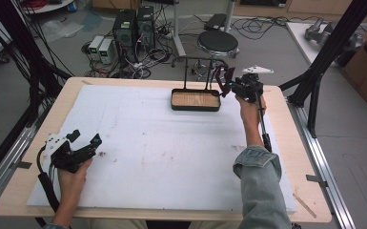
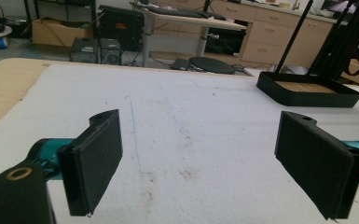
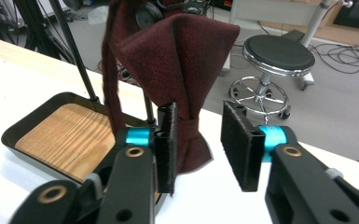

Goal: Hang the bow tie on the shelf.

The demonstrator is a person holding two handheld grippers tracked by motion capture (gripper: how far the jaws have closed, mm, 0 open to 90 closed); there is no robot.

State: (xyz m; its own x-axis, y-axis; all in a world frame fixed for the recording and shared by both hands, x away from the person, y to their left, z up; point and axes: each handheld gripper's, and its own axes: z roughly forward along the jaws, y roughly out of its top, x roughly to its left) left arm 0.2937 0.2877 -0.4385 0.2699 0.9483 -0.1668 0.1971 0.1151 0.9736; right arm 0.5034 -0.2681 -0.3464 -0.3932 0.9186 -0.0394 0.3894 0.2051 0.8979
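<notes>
The dark-red cloth bow tie (image 3: pixel 177 60) hung vertically at twelve o'clock, between the right gripper (image 3: pixel 198 144)'s part-open jaws, unheld.

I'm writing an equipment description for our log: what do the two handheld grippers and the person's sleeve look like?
Both are black. The left gripper has flat, rectangular, dark-padded jaws on teal mounts, a brass-ringed hole and a black cable. The right gripper matches, topped by a pale three-cornered plate. The sleeve is blue denim.

Two grippers (image 1: pixel 86 144) (image 1: pixel 229 82), one dark red bow tie (image 3: pixel 177 60), one wood-floored black tray (image 1: pixel 195 100), one stool (image 1: pixel 218 43)
</notes>
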